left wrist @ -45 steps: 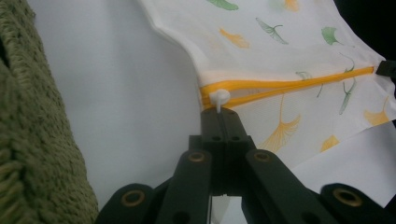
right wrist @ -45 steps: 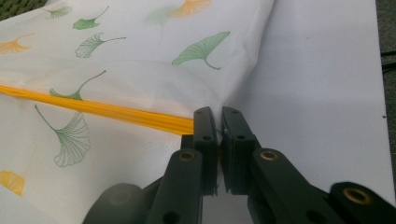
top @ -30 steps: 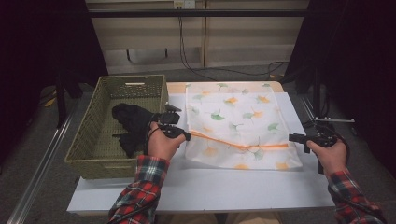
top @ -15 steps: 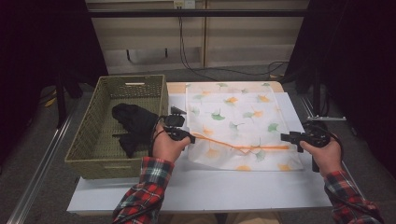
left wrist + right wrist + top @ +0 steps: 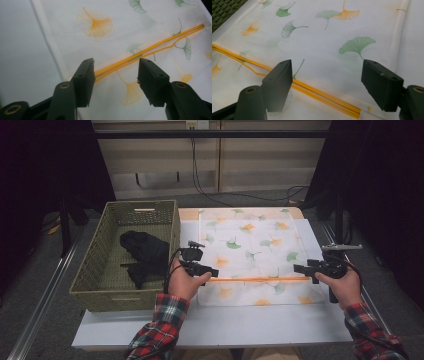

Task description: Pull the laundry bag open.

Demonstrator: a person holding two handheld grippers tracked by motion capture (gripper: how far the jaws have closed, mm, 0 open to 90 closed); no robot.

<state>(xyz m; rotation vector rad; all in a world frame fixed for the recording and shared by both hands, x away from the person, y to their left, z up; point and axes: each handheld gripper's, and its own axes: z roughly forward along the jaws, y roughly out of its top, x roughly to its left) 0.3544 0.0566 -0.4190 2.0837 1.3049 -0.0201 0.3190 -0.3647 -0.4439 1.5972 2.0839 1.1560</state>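
The leaf-print bag (image 5: 252, 255) is lying flat at the worktop's (image 5: 220, 327) centre, its orange zipper (image 5: 257, 279) running parallel to the near edge. The left claw (image 5: 115, 75) and right claw (image 5: 325, 82) are gaping wide over opposite zipper ends. A woven basket (image 5: 95, 280) containing a black garment (image 5: 142, 252) is sitting at the left edge.

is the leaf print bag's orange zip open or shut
Partly open. On the white ginkgo-print mesh bag, the two orange zipper strips part along the middle in the left gripper view and meet at the far end.
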